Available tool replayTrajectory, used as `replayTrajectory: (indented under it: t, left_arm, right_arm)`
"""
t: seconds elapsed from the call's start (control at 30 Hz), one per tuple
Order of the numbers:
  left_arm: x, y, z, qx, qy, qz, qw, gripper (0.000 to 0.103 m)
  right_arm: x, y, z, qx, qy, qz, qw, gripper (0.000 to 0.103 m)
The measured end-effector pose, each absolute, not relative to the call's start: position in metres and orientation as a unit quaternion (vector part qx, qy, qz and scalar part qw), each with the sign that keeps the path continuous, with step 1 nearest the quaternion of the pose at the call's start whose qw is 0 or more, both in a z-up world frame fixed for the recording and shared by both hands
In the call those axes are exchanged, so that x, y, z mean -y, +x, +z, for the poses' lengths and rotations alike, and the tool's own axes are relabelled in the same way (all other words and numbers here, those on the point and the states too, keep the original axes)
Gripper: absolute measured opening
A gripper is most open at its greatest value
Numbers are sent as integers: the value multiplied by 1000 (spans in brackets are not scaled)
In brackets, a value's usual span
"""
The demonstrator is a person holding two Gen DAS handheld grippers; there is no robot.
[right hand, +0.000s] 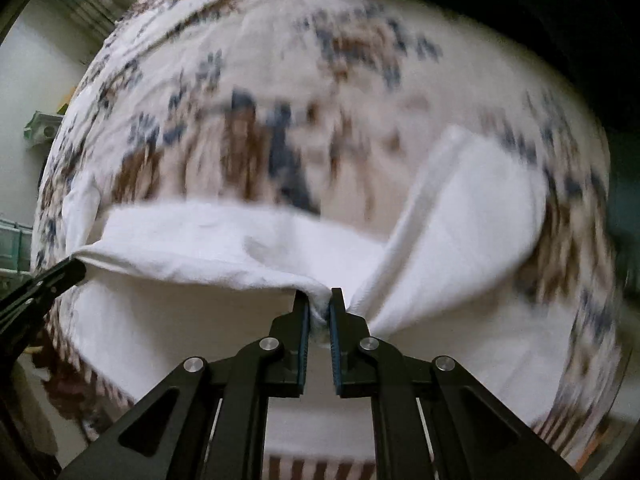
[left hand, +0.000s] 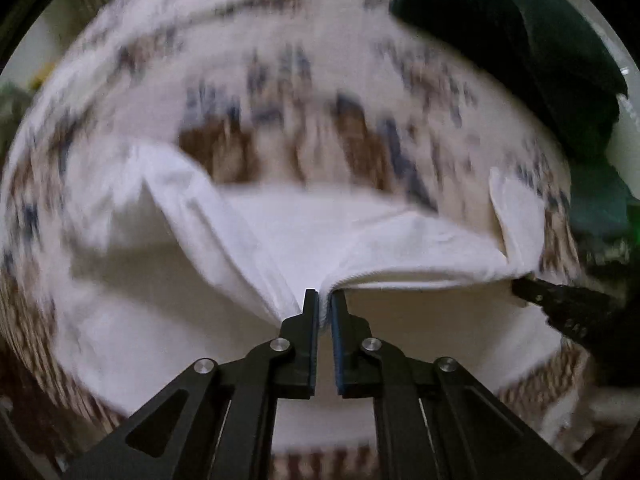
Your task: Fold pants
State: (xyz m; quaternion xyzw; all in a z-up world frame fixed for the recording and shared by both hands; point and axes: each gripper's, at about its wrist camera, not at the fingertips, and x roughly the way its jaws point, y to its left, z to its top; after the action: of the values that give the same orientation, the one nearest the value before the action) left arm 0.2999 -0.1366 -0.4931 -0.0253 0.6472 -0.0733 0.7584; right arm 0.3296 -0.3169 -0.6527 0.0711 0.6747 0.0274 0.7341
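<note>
White pants (left hand: pixel 304 236) lie on a patterned bedspread (left hand: pixel 280 80), one edge lifted and stretched between both grippers. In the left wrist view my left gripper (left hand: pixel 324 300) is shut on a pinch of the white cloth at the lifted edge. The right gripper's tip (left hand: pixel 532 292) holds the other end of that edge at the right. In the right wrist view my right gripper (right hand: pixel 319 300) is shut on a bunched corner of the pants (right hand: pixel 240 240). The left gripper's tip (right hand: pixel 60 276) shows at the left edge. Both views are blurred.
The bedspread (right hand: pixel 280 100), cream with brown and blue marks, covers a bed. A dark green cloth heap (left hand: pixel 520 40) lies at the far right corner. A pale wall (right hand: pixel 36 60) and shelving show at the left.
</note>
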Motion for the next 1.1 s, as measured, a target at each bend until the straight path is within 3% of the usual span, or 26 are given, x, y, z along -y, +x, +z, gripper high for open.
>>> replayTrajectory:
  t: [0.27, 0.4, 0.47, 0.5, 0.53, 0.6, 0.73, 0.93, 0.97, 1.03, 1.07, 1.1]
  left_arm:
    - [135, 254, -629, -753, -27, -36, 657, 6]
    - [137, 265, -607, -753, -36, -39, 656, 11]
    - [138, 266, -587, -741, -21, -44, 670, 20]
    - [138, 265, -578, -737, -11, -38, 674, 35]
    - [134, 264, -572, -737, -11, -29, 676, 66]
    - [127, 266, -565, -736, -6, -13, 677, 98]
    - [123, 286, -556, -716, 17, 19, 697, 98]
    - [141, 337, -575, -688, 57, 54, 722, 98]
    - [145, 344, -576, -683, 58, 57, 726, 98]
    - [147, 355, -572, -680, 54, 46, 730, 98]
    - [149, 358, -570, -678, 55, 42, 732, 98]
    - [151, 359, -564, -673, 54, 35, 736, 98]
  right_arm:
    - [311, 258, -754, -759, 61, 20, 648, 15]
    - [325, 268, -744, -776, 129, 11, 617, 25]
    - [335, 269, -727, -769, 175, 18, 614, 32]
    - [341, 268, -719, -764, 192, 14, 615, 39]
    - [346, 268, -713, -760, 205, 7, 617, 44]
    - [358, 272, -702, -748, 215, -20, 628, 79]
    - [378, 307, -693, -717, 227, -57, 656, 81]
    - [400, 379, -745, -720, 198, -131, 652, 81]
    - [400, 385, -753, -722, 189, -139, 650, 79]
    - [407, 384, -752, -710, 173, -171, 661, 44]
    - [415, 377, -745, -695, 199, -183, 666, 4]
    - [429, 362, -733, -671, 238, -202, 673, 5]
